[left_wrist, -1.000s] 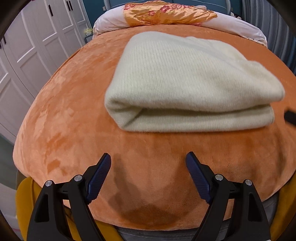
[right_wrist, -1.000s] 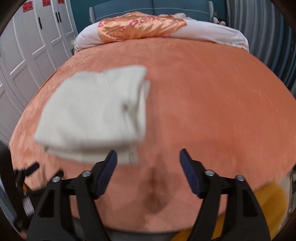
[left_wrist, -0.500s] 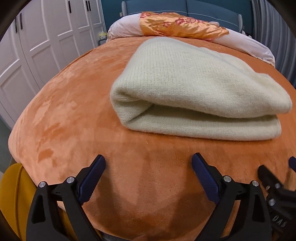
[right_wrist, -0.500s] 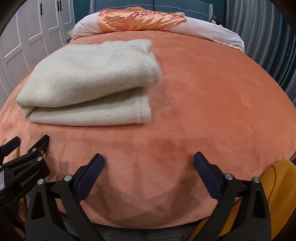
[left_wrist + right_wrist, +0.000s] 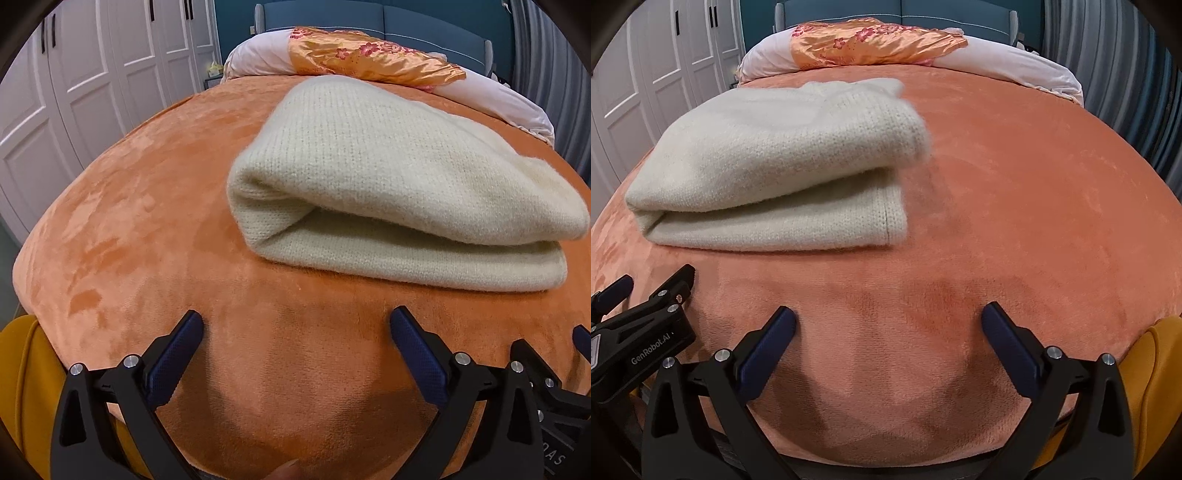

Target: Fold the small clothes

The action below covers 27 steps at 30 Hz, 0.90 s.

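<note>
Left wrist view: low over near edge of orange plush bed cover [image 5: 147,229], facing headboard, folded cream knitted garment [image 5: 388,184] near, right of centre. Right wrist view: same direction, garment [image 5: 783,166] left. Both share cover, garment, satin floral pillow [image 5: 871,44].

One folded cream knit garment [image 5: 399,184] lies on one orange bed cover [image 5: 147,206]. Two claws show, left [image 5: 295,332] and right [image 5: 888,328]. One floral orange pillow [image 5: 871,40] lies far.
</note>
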Each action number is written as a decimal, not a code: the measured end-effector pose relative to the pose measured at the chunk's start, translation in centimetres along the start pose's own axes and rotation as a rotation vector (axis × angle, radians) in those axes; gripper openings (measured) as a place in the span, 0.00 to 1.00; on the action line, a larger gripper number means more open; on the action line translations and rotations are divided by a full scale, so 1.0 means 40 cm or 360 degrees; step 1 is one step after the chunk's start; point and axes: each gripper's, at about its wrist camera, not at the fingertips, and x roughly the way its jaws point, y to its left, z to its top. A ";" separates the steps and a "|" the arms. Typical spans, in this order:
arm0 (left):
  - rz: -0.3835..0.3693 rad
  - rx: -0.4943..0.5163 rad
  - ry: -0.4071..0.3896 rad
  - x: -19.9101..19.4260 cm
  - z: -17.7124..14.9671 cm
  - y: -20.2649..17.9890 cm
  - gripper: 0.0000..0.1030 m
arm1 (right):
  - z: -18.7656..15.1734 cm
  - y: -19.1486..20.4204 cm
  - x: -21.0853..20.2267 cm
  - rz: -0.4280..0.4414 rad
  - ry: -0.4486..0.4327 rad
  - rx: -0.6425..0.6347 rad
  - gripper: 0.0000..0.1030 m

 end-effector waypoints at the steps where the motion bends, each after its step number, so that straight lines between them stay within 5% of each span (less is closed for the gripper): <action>1: -0.0008 -0.0008 -0.0002 0.000 0.000 0.002 0.95 | 0.000 -0.003 -0.005 0.0031 -0.0010 0.0014 0.96; 27: 0.0032 0.0008 -0.0007 0.000 0.001 -0.005 0.95 | -0.007 0.019 -0.005 0.0013 -0.0002 -0.0013 0.96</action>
